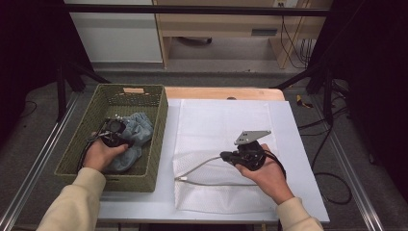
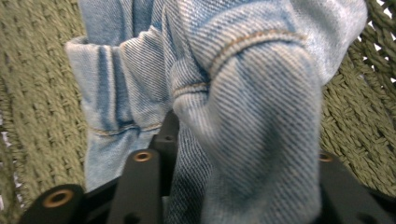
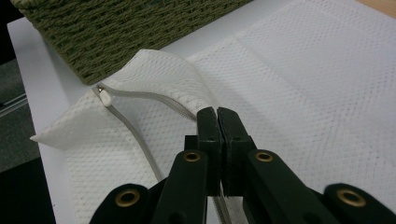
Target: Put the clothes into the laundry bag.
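Denim is bunching up between the jaws of the left gripper (image 2: 224, 186), which is reaching down into the green woven basket (image 1: 159, 139). These light blue jeans (image 2: 243, 93) are lying crumpled on the basket floor, right under and ahead of that claw, and a thick fold of them is filling the gap between the two black jaws. Whether the pads are already pressing on the cloth cannot be told, since the fold is hiding them. In the high view the left gripper (image 1: 113, 132) is sitting over the jeans (image 1: 139, 126) in the middle of the basket, with the hand behind it.

Off to the other side, the right gripper (image 3: 217, 116) is holding its jaws pressed together on the open zipper edge of the white mesh bag (image 3: 299, 84), lifting that edge off the table. The zipper pull (image 3: 105, 98) is lying just ahead and to the left of its tips, near the basket wall (image 3: 121, 32). The bag (image 1: 221, 125) is spreading out flat beyond the right gripper (image 1: 230, 156).
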A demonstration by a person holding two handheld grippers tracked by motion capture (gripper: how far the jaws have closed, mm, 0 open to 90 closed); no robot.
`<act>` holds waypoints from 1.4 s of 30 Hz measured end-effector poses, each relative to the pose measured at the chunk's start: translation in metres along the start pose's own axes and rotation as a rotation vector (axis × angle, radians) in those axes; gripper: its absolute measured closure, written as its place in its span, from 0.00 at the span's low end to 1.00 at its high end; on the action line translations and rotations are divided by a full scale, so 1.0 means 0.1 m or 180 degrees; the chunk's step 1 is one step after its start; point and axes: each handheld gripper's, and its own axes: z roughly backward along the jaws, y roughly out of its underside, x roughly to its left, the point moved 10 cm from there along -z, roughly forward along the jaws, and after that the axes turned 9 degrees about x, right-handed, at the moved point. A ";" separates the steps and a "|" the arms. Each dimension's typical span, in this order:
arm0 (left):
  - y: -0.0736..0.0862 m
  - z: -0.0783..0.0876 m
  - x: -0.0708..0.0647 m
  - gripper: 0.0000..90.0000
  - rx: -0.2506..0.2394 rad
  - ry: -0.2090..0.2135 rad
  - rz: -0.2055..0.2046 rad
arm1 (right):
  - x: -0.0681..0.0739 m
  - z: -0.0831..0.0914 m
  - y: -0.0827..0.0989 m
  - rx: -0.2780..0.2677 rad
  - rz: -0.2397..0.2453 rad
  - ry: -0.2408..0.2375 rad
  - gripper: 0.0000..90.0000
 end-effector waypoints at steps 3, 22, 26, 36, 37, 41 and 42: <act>-0.01 0.05 0.02 0.69 -0.0051 -0.0034 0.0025 | 0.00 0.01 0.01 0.0003 -0.0002 0.0004 0.99; -0.12 0.63 0.07 0.72 -0.0834 -0.0090 0.0051 | -0.01 0.02 0.01 0.0008 -0.0023 -0.0074 0.99; -0.11 0.81 0.08 0.72 -0.0970 -0.0122 0.0090 | -0.01 0.06 0.00 -0.0008 -0.0035 -0.0091 0.99; -0.09 1.31 -0.09 0.72 -0.1346 -0.0174 0.0022 | 0.03 0.18 -0.01 -0.0009 -0.0083 -0.0091 0.99; -0.08 1.36 -0.12 0.72 -0.1377 -0.0175 0.0004 | 0.03 0.19 -0.01 -0.0006 -0.0078 -0.0081 0.99; -0.09 1.51 -0.20 0.72 -0.1499 -0.0179 -0.0054 | 0.04 0.24 -0.03 0.0007 -0.0075 -0.0072 0.99; -0.09 1.54 -0.23 0.72 -0.1527 -0.0169 -0.0069 | 0.04 0.24 -0.03 0.0017 -0.0073 -0.0068 0.99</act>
